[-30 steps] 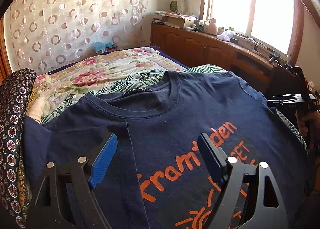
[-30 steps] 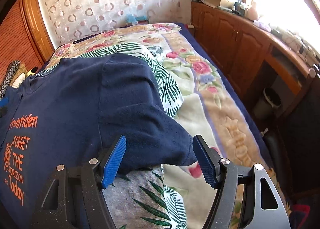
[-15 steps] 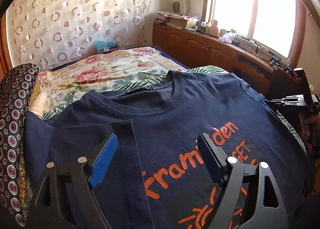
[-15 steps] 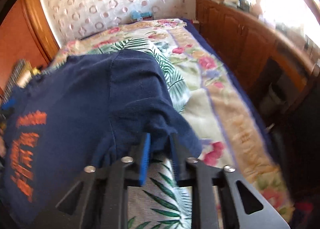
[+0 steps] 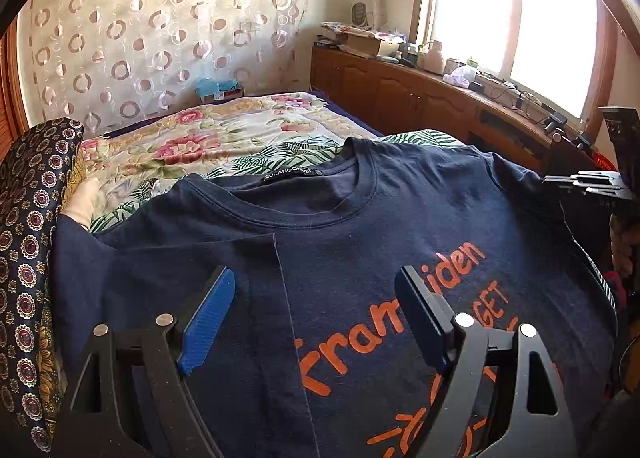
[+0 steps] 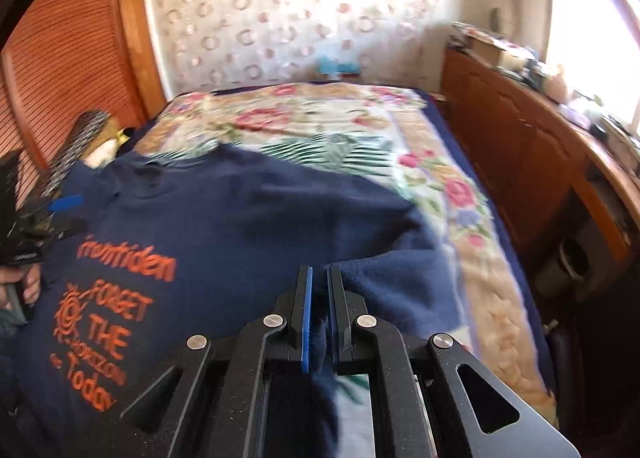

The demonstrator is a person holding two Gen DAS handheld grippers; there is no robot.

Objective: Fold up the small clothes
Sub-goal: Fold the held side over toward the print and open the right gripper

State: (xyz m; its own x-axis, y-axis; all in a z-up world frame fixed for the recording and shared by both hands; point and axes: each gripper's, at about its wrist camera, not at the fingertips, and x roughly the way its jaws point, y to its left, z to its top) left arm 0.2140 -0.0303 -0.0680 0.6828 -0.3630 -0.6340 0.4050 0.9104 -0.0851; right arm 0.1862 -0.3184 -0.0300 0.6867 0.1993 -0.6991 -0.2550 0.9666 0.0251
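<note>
A navy T-shirt (image 5: 400,218) with orange lettering lies front up on the bed, its left sleeve side folded inward over the chest. My left gripper (image 5: 316,298) hovers open above that folded edge with nothing between its fingers. In the right wrist view my right gripper (image 6: 318,286) is shut on the T-shirt's right sleeve (image 6: 384,278) and holds it raised off the bedspread, with dark cloth pinched between the blue pads. The T-shirt (image 6: 224,226) stretches away to the left. The right gripper shows at the far right edge of the left wrist view (image 5: 588,182).
A floral bedspread (image 5: 208,138) and a palm-leaf sheet (image 6: 336,150) lie under the shirt. A patterned dark cloth (image 5: 28,242) is piled at the left. Wooden cabinets (image 6: 520,146) with clutter run along the bed's right side, and a small bin (image 6: 572,262) stands on the floor.
My right gripper shut on the right sleeve, then lifted it and carried it left over the shirt. The left gripper stayed open and nearly still.
</note>
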